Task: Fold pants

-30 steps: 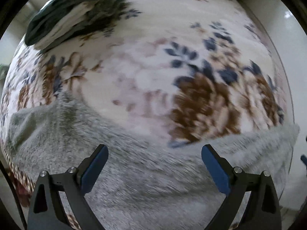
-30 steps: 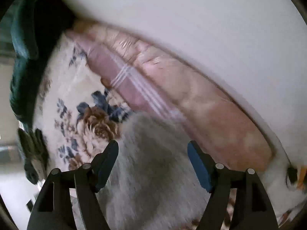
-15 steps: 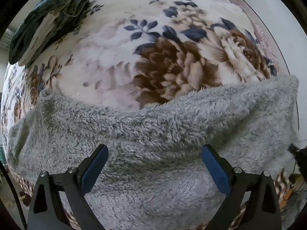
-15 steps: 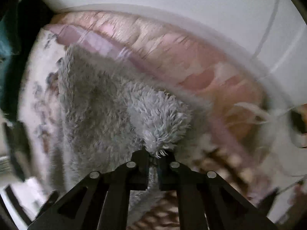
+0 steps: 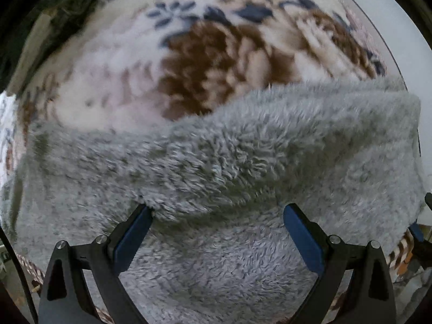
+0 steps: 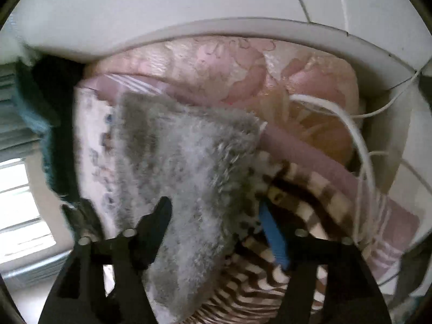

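Both tongs stand released: my left tongs (image 5: 217, 222) hang spread over the grey fleece pants (image 5: 243, 175), and my right tongs (image 6: 216, 224) gape with the pants (image 6: 189, 178) lying between the fingers, ungripped. Pants lie across the near part of the bed on the floral blanket (image 5: 189, 67), a thick fold ridge crossing just beyond the left tongs. Far right, a pink quilt (image 6: 256, 70) lies against the white wall (image 6: 162, 5).

No text, label, brand, number or sign can be read in either view; the fabrics carry only floral and striped patterns, and both views are blurred.
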`<state>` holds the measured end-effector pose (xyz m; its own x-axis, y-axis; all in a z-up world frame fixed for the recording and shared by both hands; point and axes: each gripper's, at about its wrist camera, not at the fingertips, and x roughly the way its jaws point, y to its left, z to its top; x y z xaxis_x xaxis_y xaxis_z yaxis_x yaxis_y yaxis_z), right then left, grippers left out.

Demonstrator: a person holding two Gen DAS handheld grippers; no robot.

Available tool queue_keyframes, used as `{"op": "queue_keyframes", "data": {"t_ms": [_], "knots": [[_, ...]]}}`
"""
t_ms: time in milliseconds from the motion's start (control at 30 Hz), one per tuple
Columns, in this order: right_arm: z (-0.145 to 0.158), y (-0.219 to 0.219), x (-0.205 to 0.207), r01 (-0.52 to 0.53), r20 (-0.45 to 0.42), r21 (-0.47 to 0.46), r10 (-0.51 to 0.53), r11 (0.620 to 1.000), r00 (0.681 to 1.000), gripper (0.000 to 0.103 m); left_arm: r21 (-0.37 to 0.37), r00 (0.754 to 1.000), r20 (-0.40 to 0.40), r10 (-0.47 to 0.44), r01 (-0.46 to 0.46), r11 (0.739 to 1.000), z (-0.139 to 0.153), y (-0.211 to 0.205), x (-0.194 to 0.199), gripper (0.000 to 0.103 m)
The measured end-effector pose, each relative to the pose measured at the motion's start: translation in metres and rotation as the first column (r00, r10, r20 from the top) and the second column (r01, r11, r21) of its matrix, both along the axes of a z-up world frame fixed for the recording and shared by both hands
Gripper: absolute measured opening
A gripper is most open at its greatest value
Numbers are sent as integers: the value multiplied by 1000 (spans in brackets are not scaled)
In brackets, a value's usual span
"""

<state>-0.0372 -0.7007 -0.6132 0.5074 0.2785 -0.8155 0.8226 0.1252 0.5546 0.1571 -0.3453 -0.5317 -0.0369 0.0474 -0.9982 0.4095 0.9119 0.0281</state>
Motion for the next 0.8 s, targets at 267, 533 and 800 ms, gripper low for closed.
{"op": "queue_keyframes", "data": {"t_ms": [267, 533, 800], "knots": [[-58, 10, 20, 29, 77, 42, -32, 999, 996, 73, 0, 998, -63, 13, -13, 1000, -40, 1, 14, 103], [-54, 8, 37, 36, 127, -7, -35, 999, 991, 73, 18, 997, -71, 38, -37, 999, -58, -1, 17, 103], [-37, -2, 78, -35, 182, -98, 52, 995, 982, 73, 12, 994, -78, 78, -78, 997, -37, -7, 32, 103]]}}
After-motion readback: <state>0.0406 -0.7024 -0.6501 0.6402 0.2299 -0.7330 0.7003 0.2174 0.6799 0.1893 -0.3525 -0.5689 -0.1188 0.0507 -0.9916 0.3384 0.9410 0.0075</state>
